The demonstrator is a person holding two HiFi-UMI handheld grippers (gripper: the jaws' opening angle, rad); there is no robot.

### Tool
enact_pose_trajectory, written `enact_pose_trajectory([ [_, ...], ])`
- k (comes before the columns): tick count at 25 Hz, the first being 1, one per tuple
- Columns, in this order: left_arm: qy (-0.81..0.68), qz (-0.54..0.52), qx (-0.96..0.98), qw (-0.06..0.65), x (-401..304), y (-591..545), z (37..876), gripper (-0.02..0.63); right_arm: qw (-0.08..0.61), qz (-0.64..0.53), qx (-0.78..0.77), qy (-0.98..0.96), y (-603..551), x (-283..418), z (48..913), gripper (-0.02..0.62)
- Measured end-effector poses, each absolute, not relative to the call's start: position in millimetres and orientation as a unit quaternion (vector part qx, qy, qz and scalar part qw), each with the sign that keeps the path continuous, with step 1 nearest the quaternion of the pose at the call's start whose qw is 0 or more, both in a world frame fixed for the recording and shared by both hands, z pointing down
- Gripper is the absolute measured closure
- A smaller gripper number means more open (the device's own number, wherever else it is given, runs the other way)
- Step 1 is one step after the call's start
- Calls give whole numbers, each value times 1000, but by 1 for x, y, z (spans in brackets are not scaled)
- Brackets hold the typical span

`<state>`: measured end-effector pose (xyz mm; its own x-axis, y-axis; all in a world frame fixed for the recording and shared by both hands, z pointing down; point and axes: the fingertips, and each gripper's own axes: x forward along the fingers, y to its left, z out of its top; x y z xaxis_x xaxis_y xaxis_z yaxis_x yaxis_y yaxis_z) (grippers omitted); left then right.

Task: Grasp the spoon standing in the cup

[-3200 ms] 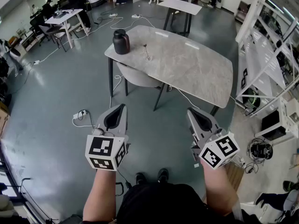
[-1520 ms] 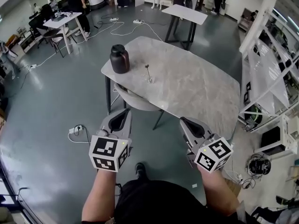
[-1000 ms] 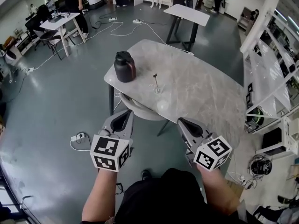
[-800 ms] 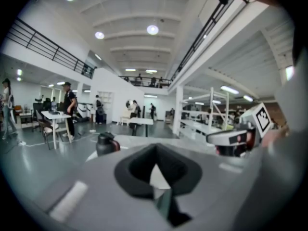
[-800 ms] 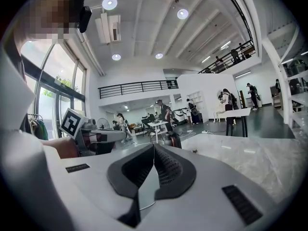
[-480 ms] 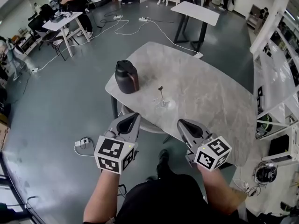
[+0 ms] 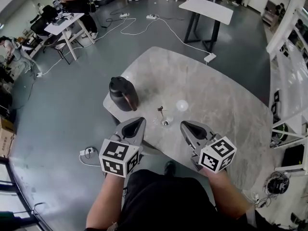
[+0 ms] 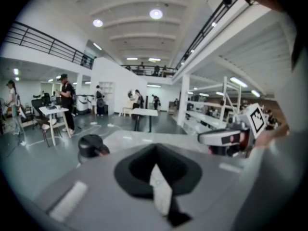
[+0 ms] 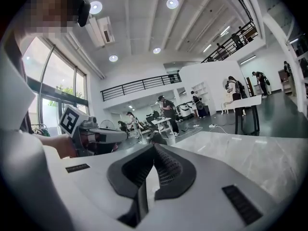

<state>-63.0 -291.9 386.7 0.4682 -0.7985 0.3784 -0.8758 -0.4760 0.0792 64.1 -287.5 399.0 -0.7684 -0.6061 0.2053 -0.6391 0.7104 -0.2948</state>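
A thin spoon (image 7: 161,112) with a dark top stands upright in a small clear cup (image 7: 165,122) near the front edge of the grey marble table (image 7: 216,100). My left gripper (image 7: 137,122) hovers just left of the cup, jaws shut and empty. My right gripper (image 7: 185,125) is held just right of the cup, also shut with nothing in it. In the left gripper view the left gripper (image 8: 156,153) has its jaws together, and the spoon and cup are hidden behind them. The right gripper view shows the right gripper (image 9: 153,150) closed over the tabletop.
A black jug (image 7: 123,94) stands on the table left of the cup, also seen as the jug (image 8: 91,146) in the left gripper view. A white table (image 7: 207,7) stands beyond, another table (image 7: 65,22) with people far left. Shelving (image 7: 291,66) lines the right. Cables cross the floor.
The person has walked up to the table; the cup and jug now lie close in front. Both grippers have reached the table's near edge, either side of the cup, still shut.
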Motion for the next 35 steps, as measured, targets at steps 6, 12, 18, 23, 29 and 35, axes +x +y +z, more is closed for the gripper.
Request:
enact_pose_trajectory([
  [6,-475,166,852,142,-56,-324,415,592,63,195,325,-923,-310,50,421,600],
  [12,-421,199,870,162,-42,-352,455,536,81,215,332,-915,-325,37,441,600],
  [18,-367,232,882,185,-22,-374,496,475,94,243,349,-900,-335,38,465,598],
  [23,-341,260,881,203,-14,-388,524,454,103,262,355,-891,-340,38,478,600],
  [29,-324,292,873,219,-8,-398,566,439,111,273,361,-885,-338,41,493,598],
  [35,-315,298,869,238,4,-403,582,447,120,281,357,-883,-337,52,500,600],
])
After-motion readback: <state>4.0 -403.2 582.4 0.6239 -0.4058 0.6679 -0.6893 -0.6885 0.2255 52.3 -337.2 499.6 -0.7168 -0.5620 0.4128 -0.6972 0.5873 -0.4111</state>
